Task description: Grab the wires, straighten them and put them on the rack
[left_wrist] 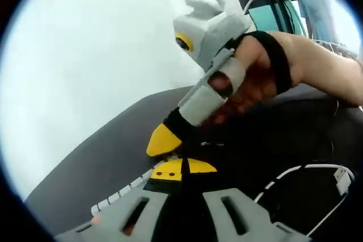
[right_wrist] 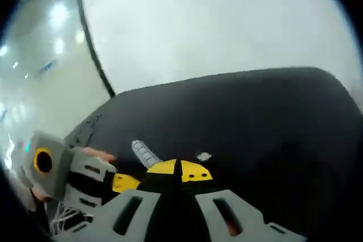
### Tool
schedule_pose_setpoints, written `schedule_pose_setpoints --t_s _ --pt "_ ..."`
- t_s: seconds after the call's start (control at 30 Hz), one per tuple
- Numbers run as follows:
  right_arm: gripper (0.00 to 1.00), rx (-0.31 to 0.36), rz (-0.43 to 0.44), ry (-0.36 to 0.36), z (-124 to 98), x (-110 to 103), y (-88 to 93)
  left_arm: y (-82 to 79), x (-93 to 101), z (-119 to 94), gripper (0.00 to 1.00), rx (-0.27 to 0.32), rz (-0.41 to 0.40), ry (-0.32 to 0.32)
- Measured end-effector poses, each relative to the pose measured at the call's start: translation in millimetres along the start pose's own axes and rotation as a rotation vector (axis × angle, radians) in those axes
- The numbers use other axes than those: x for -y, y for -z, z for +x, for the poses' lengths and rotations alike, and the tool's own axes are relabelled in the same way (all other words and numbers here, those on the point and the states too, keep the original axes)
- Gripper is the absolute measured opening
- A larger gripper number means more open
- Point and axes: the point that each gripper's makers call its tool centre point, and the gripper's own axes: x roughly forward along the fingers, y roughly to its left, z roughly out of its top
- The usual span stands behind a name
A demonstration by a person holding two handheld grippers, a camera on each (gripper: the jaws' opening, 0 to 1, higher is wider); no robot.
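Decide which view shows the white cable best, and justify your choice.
The left gripper view: the white cable loops across the black table to a white plug. The right gripper view gives just a short ribbed grey piece above the closed jaws, perhaps a cable end.

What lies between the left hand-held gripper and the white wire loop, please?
Only bare dark table up to the wire, in the left gripper view.
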Motion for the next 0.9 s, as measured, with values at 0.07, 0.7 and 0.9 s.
schedule_pose_setpoints --t_s 0.07,0.7,0.9 --pt "0.0 -0.027 0.056 -0.104 1.1 -14.4 6.3 0.1 1.1 -0.8 0.0 -0.002 -0.003 0.002" --pt "0.0 0.103 -0.376 -0.081 -2.9 -39.2 -23.7 -3.4 1.4 3.0 0.01 0.008 -0.02 -0.003" --pt "0.0 0.022 -0.445 -0.108 12.7 -36.2 -5.0 -3.2 3.1 0.3 0.01 0.016 -0.01 0.0"
